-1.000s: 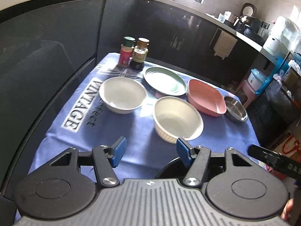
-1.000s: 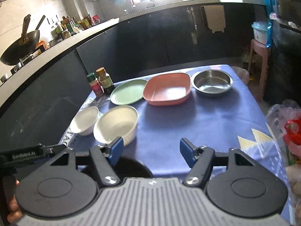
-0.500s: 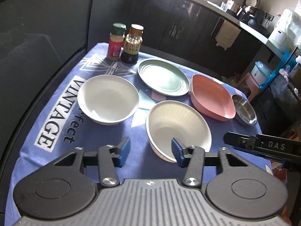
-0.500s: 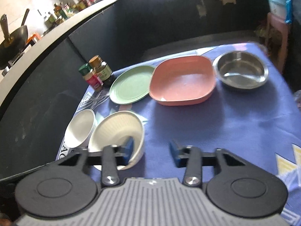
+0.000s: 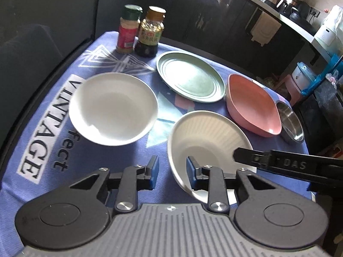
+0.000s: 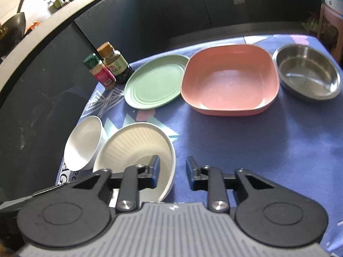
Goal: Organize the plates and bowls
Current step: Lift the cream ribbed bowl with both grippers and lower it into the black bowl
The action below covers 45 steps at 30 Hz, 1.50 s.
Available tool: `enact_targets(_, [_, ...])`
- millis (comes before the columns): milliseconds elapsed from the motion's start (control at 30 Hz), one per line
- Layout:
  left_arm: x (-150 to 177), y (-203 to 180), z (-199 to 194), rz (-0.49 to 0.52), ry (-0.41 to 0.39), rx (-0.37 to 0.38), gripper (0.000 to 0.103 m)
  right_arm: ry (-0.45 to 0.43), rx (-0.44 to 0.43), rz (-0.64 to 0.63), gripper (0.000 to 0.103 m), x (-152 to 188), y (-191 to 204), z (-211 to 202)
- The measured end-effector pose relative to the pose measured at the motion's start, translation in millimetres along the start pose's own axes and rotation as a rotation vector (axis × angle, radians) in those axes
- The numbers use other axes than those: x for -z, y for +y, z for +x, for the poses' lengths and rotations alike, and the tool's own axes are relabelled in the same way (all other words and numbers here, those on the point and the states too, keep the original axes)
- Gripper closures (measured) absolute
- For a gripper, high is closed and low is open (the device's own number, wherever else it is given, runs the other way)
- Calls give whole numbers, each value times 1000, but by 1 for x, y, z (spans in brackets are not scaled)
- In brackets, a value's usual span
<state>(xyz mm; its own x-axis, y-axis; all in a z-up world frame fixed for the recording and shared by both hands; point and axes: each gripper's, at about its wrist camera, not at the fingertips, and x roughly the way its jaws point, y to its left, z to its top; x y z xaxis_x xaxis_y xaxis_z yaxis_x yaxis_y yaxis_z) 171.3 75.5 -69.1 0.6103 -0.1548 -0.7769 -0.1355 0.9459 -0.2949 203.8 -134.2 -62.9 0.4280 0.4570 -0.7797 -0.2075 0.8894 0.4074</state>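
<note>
A cream ribbed bowl (image 5: 210,137) (image 6: 133,145) sits nearest on the blue tablecloth (image 6: 257,150). My left gripper (image 5: 172,169) straddles its near left rim, jaws closing, pads still clear of the wall. My right gripper (image 6: 173,170) straddles the rim on the bowl's other side, one finger inside, also closing without touching. A smooth white bowl (image 5: 113,107) (image 6: 83,143) stands beside it. Behind lie a green plate (image 5: 190,79) (image 6: 154,83), a pink square dish (image 5: 253,107) (image 6: 229,81) and a steel bowl (image 5: 291,122) (image 6: 306,72).
Two seasoning bottles (image 5: 128,30) (image 5: 151,32) stand at the cloth's far left corner. Dark cabinets ring the table. A pink stool (image 6: 330,19) stands past the far right edge. Bare cloth lies right of the ribbed bowl.
Both grippers came forward and down toward the ribbed bowl, and their jaws narrowed. Each now has the bowl's rim between its fingers.
</note>
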Motion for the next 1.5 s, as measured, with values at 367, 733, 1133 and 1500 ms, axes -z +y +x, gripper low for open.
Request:
enact_targets(367, [4,-8,-17,44,-21,56,91,-45,-1,-30,97,7,8,-24])
enact_targets(733, [27,-21,-84,109,-110,107,91,-142,-6,-95,95,44,29,-92])
enact_targets(1133, [78,-21,-117,166,-94,122,90,-169,-14,-107,94,108,35,-123])
enact_targets(1500, [117,-21,-122,221,-33,123,89,-133,-27,-51,94,144,22,-128])
